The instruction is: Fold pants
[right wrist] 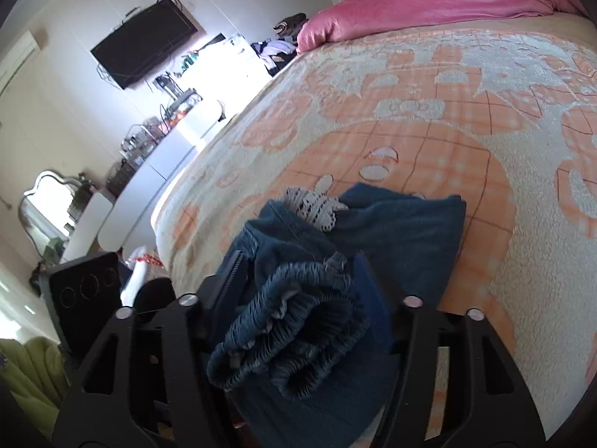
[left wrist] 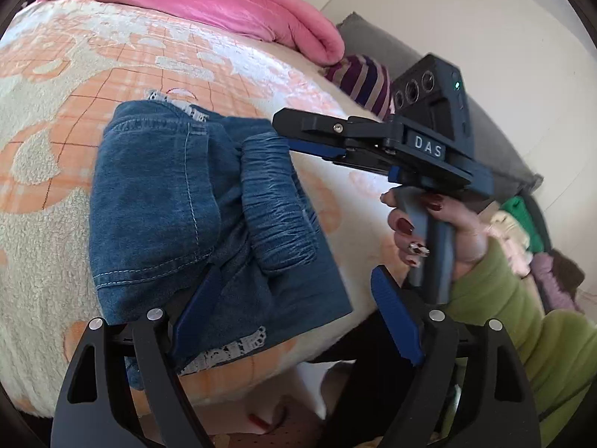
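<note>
Jeans (left wrist: pixel 194 201) lie folded into a compact denim bundle at the centre of the left wrist view, on the orange-and-cream blanket (left wrist: pixel 74 119) near the bed's lower edge, with white lace trim showing at the top and bottom of the bundle. The left gripper (left wrist: pixel 298 310) stands wide at the lower middle of the frame — its left pad overlaps the bundle's lower edge, its right pad hangs clear over the bed edge, and nothing is pinched. From the right side of the frame the right gripper (left wrist: pixel 283 132) reaches in, its tips at the gathered elastic waistband (left wrist: pixel 280 205), steered by a hand (left wrist: pixel 429 231) in a green sleeve. A pink duvet (left wrist: pixel 224 3) fills the upper part.

In the right wrist view the waistband sits bunched at the lower centre, between the 2 fingers of the right gripper (right wrist: pixel 298 276). The jaws stand partly apart; whether the pads press on the denim I cannot tell.

Risk from here, as I judge it: the thick elastic roll could spring open once it is freed, undoing the fold — and a pad dragging out could pull the bundle toward the bed edge.
</note>
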`<state>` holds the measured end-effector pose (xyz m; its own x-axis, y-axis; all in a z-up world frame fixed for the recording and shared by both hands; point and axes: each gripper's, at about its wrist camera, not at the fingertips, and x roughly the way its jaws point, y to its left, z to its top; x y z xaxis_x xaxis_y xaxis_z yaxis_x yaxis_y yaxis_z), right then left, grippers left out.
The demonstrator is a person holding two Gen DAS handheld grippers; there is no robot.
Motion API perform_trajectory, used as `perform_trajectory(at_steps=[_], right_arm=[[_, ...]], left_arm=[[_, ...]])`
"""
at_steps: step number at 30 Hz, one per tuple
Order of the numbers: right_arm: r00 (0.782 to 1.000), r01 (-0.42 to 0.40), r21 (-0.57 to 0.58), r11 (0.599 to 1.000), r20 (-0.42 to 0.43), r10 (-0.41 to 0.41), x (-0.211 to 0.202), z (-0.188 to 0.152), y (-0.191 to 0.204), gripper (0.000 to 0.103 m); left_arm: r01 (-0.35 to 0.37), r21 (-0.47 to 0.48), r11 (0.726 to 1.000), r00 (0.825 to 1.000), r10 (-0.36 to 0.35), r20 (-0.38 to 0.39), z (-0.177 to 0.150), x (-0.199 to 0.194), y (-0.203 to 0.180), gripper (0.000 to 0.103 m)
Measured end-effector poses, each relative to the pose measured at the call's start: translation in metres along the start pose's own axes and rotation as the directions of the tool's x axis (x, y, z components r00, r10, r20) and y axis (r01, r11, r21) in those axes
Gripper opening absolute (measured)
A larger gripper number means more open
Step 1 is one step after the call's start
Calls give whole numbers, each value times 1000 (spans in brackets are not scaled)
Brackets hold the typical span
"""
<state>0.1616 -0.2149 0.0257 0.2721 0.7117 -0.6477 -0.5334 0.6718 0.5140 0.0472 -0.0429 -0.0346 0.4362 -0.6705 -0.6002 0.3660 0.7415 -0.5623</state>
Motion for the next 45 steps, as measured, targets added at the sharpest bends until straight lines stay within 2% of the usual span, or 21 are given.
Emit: perform_trajectory(at_steps=[2,4,5,8,11,15,18,24,29,33,35,36,37,38,39,40,43,45], right_arm=[[995,94,-38,995,-33,-95,9,-3,-1,57],[975,209,-91,974,-54,-215,16,-7,-4,57],[972,222,-97,970,-56,-229,16,-10,-8,59],[977,204,-68,977,-44,-207,12,-16,-15,61],[979,205,-84,975,3,-205,-3,-19,-7,63],[969,234,-80,969,97,-226,-32,-27,-1,75],[966,232,-83,969,137,-219,-43,-30,5,79],[956,232,-146,962,219,-197,-70,-51,30,84],[961,227,-264,937,218,-171,-74,-71,62,86],[975,190,-362,913,175,-134,-64,-89,90,86],[984,157,-400,903,137,-110,-54,-93,104,85],[988,140,-420,897,120,-98,-50,-95,111,80],[992,120,-448,886,97,-85,-44,-96,118,74],[994,106,-469,877,76,-80,-38,-97,124,70],[995,102,-492,865,57,-84,-32,-97,130,62],[995,98,-525,846,30,-96,-22,-97,136,59],[990,100,-610,786,-14,-137,-1,-99,150,38],[986,104,-649,754,-31,-163,11,-97,155,29]], left_arm=[[-2,2,1000,1000,2,-5,1,4,-2,82],[-4,20,1000,1000,4,-11,-3,4,-5,82],[-6,31,1000,1000,6,-14,-4,5,-6,82],[-24,44,999,999,25,-22,-8,4,-10,82],[-22,50,998,1000,23,-11,-5,-9,-14,82],[-73,70,995,997,71,35,-3,-33,-15,87],[-151,65,986,987,146,72,1,-49,-8,88],[-230,4,973,965,228,129,14,-72,18,94],[-279,-63,958,944,286,168,30,-86,48,94],[-275,-57,960,943,281,177,46,-81,52,93],[-261,-44,964,951,264,162,54,-72,50,85],[-248,-34,968,955,251,156,57,-69,49,71],[-228,-18,973,963,228,144,61,-62,47,63],[-215,-4,977,969,214,120,65,-54,46,61],[-212,-1,977,972,211,108,66,-50,44,52],[-197,1,980,976,196,95,68,-43,44,45],[-179,22,984,983,178,55,73,-25,43,45],[-181,28,983,983,180,31,73,-15,46,45]])
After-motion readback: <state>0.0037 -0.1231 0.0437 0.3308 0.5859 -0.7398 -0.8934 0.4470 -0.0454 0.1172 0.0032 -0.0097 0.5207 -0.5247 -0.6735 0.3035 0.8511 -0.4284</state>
